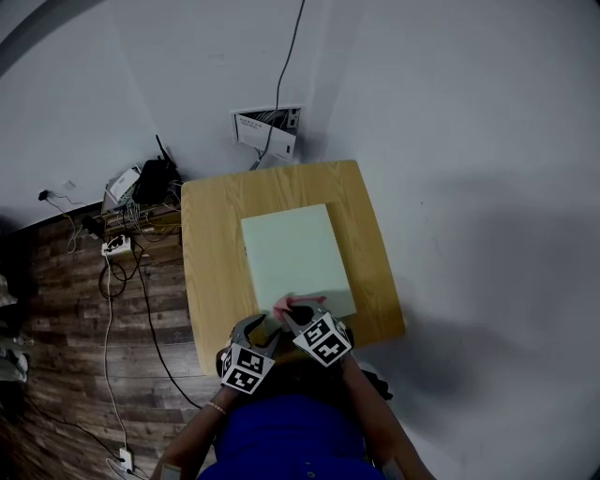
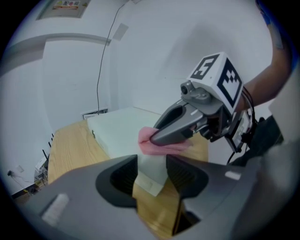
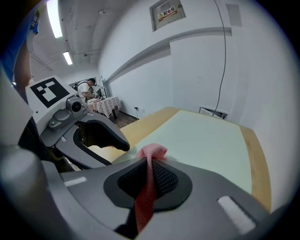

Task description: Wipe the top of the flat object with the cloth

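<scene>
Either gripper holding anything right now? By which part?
Right gripper is shut on the pink cloth, pinching a bunched fold that pokes out past its tips. Left gripper is open and holds nothing.

Nothing is legible: the framed sign [image 3: 169,14] high on the far wall and the low wall plate [image 1: 267,128] carry print too small to read.

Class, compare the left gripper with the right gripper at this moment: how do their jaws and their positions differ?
The right gripper is shut on the pink cloth; the left gripper has its jaws apart, gripping nothing. The right gripper holds the cloth on the pale green flat object; the left gripper sits behind it, with that object's near corner showing between its jaws. Both angle down toward the wooden table.
</scene>
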Demonstrator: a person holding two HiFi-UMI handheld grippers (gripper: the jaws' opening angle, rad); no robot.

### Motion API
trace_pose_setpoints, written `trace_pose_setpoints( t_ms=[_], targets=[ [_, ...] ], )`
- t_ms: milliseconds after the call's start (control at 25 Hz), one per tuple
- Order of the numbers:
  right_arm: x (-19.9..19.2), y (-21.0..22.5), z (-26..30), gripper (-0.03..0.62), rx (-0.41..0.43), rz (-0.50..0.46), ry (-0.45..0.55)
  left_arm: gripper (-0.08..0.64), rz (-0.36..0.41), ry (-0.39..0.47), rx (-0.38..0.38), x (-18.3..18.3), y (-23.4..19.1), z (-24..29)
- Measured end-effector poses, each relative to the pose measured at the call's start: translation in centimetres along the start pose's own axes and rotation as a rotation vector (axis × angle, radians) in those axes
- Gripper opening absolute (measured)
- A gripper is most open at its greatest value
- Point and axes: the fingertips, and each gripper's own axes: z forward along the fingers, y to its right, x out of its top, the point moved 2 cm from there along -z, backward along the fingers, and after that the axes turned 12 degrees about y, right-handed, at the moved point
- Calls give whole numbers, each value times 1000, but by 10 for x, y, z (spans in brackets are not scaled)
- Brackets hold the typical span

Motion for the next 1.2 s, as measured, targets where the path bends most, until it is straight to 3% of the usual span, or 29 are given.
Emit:
trace_pose_setpoints(
  t_ms=[720,1200],
  targets=[
    [-9,13,-14,21,4,9,-15,176,27,-28,25,1,4,6],
    [-26,46,-42,21,-73,59,-29,176,21,-34,31,0,4,7]
  ],
)
